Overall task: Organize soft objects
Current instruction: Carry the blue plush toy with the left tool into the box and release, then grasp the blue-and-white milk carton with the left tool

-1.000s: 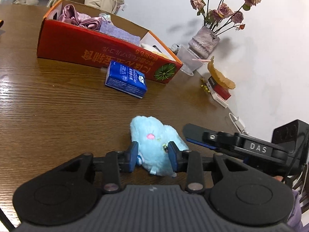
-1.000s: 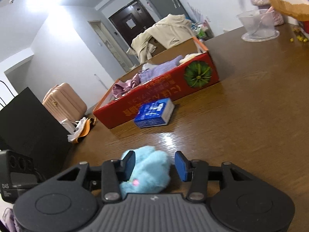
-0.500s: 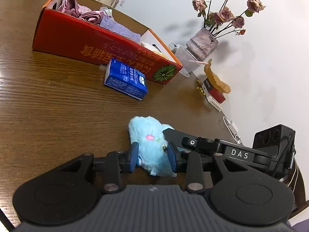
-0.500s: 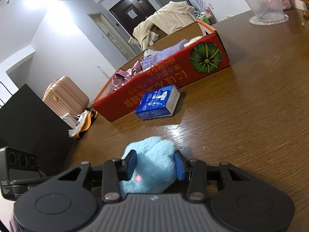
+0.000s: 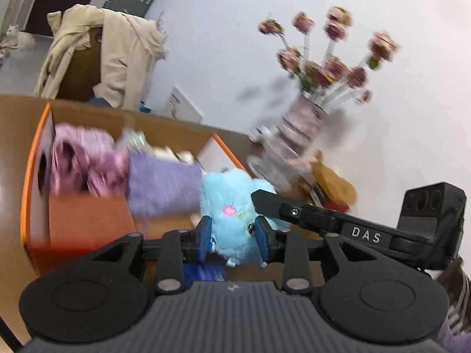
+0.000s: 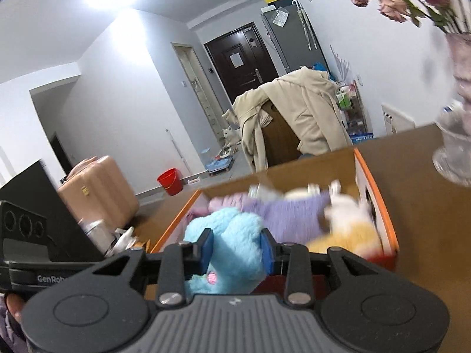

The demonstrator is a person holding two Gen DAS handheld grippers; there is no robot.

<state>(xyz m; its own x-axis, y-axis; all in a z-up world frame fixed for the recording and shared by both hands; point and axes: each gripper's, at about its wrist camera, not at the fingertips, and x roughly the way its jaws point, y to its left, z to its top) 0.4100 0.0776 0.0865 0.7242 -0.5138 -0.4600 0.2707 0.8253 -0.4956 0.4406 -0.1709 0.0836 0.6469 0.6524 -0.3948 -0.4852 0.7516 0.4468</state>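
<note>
Both grippers are shut on one fluffy light-blue plush toy (image 5: 232,206), held in the air in front of the open orange cardboard box (image 5: 32,176). My left gripper (image 5: 234,238) pinches its lower part. My right gripper (image 6: 237,248) pinches the same toy (image 6: 232,235) from the other side; its arm crosses the left wrist view at the right. The box (image 6: 379,206) holds a pink satin cloth (image 5: 79,158), a purple knit cloth (image 5: 162,185) and a white and yellow plush (image 6: 347,220). Both views are motion-blurred.
A vase of dried roses (image 5: 303,129) and a clear glass bowl (image 6: 453,153) stand right of the box on the wooden table (image 6: 424,206). A blue pack (image 5: 203,272) shows below the left fingers. A chair with a beige coat (image 6: 297,117) stands behind the table.
Both grippers closed on the blue plush, lifted it off the table and carried it toward the box. The box now fills the middle of both views.
</note>
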